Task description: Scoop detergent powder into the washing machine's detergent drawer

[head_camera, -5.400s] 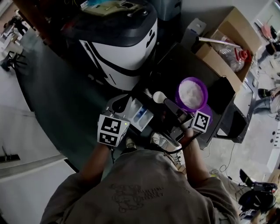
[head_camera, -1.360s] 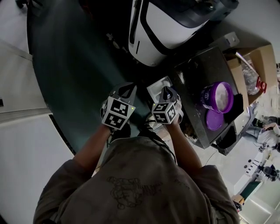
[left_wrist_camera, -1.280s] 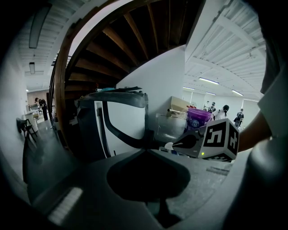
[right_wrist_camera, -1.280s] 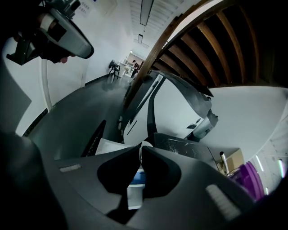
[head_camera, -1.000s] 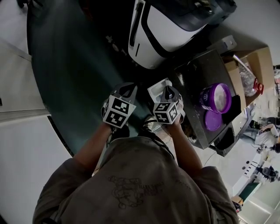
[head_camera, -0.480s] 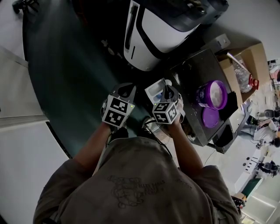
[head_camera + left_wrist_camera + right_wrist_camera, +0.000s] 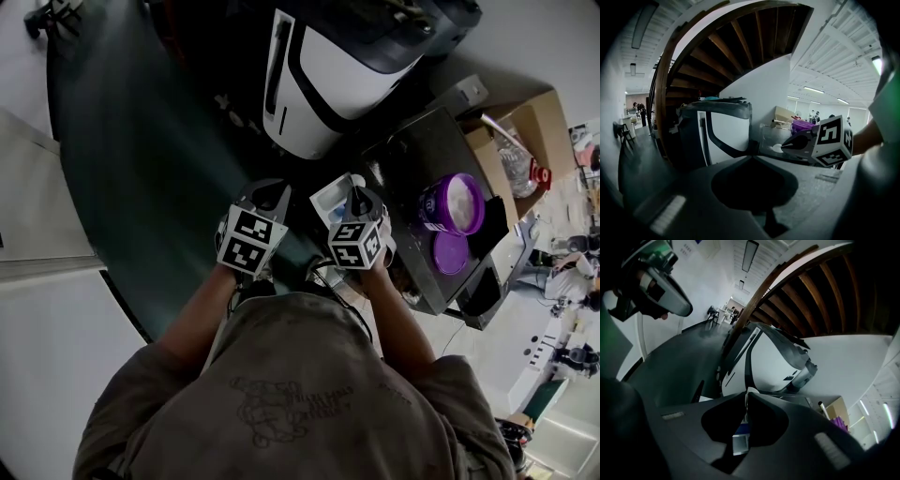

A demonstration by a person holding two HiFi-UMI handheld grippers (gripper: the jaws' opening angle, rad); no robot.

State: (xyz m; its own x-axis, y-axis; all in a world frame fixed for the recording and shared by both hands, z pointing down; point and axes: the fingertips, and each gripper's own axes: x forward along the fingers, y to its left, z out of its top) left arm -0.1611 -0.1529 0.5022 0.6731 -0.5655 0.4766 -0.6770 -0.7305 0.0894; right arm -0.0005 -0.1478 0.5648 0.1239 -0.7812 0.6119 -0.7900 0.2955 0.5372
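Left gripper (image 7: 751, 158), jaws pressed together and empty, just beside pulled-out drawer (image 7: 330, 199); right gripper (image 7: 746, 394) clamped on white scoop (image 7: 776, 148) over that drawer. Purple powder tub (image 7: 452, 203), uncovered, on dark table (image 7: 403, 159) nearby.

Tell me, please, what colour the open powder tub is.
The tub is purple; the head view shows it best.

Glossy plastic washing machine (image 7: 349, 70) — matt cardboard box (image 7: 527, 111)

Purple tub (image 7: 451, 203), white-black washer (image 7: 349, 64)
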